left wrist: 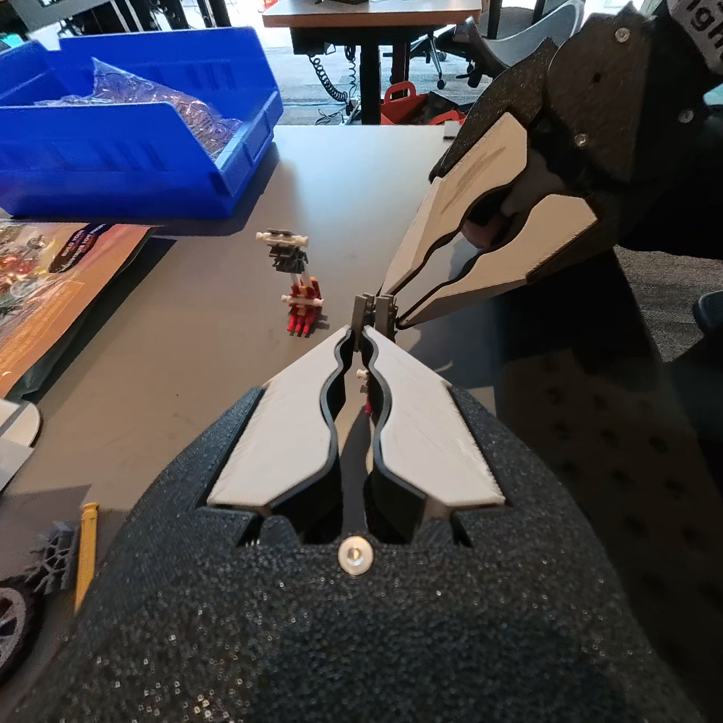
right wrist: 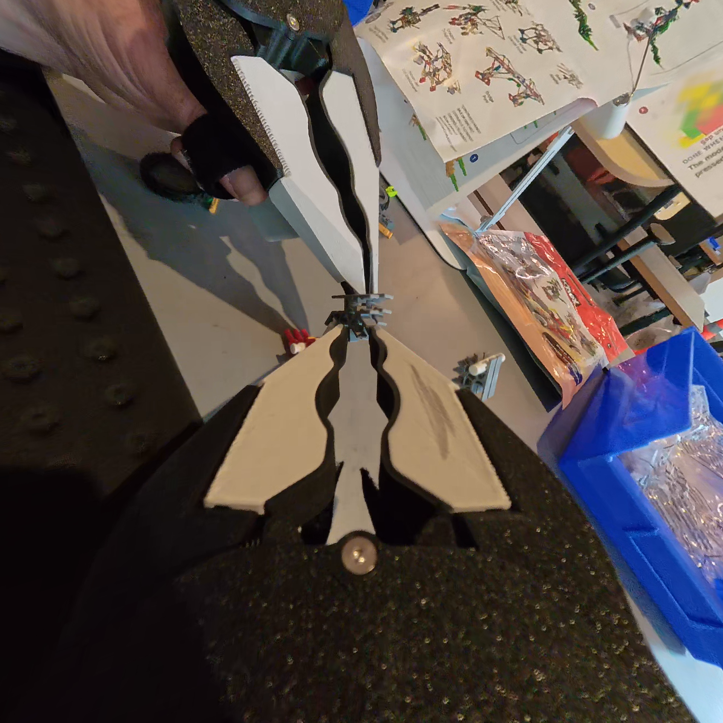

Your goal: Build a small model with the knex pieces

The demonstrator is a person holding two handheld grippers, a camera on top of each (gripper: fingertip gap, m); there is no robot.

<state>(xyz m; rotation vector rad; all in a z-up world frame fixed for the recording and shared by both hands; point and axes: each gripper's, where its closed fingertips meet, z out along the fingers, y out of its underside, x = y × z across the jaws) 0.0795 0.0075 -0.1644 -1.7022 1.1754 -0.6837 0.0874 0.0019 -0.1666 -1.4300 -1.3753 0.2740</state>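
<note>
Grippers: left gripper point(left wrist: 358, 332) and right gripper point(right wrist: 358, 332) meet tip to tip above the grey table point(left wrist: 187, 352), both clamped on one cluster of small grey connectors point(left wrist: 373, 313).
Left grip: jaws pinched tight on the nearer grey piece; a white-and-red bit shows in the gap behind the fingertips.
Right grip: coming in from the right in the left view, tips closed on the far side of that same cluster; its own view shows the spiky grey connectors point(right wrist: 360, 313) squeezed between both tools.
Hand: gloved hand point(right wrist: 219, 164) wraps the left tool's body, seen top left from the right camera.
Just beyond, left: red-and-grey toy assembly point(left wrist: 297, 281) stands upright on the table, close to the tips but apart from them.
Near left edge: yellow rod point(left wrist: 86, 555) beside a dark grey wheel point(left wrist: 15, 622), both blurred.
Mid left: printed booklet point(left wrist: 58, 289) lying flat, partly under the bin.
Far left: blue bin point(left wrist: 156, 164) holding a clear plastic bag point(left wrist: 164, 98) of parts.
Right camera, far: open instruction sheet point(right wrist: 489, 70) and a red-orange packet point(right wrist: 540, 289) beside the bin.
Background: desk point(left wrist: 371, 15) and office chair point(left wrist: 520, 43) across the room.
</note>
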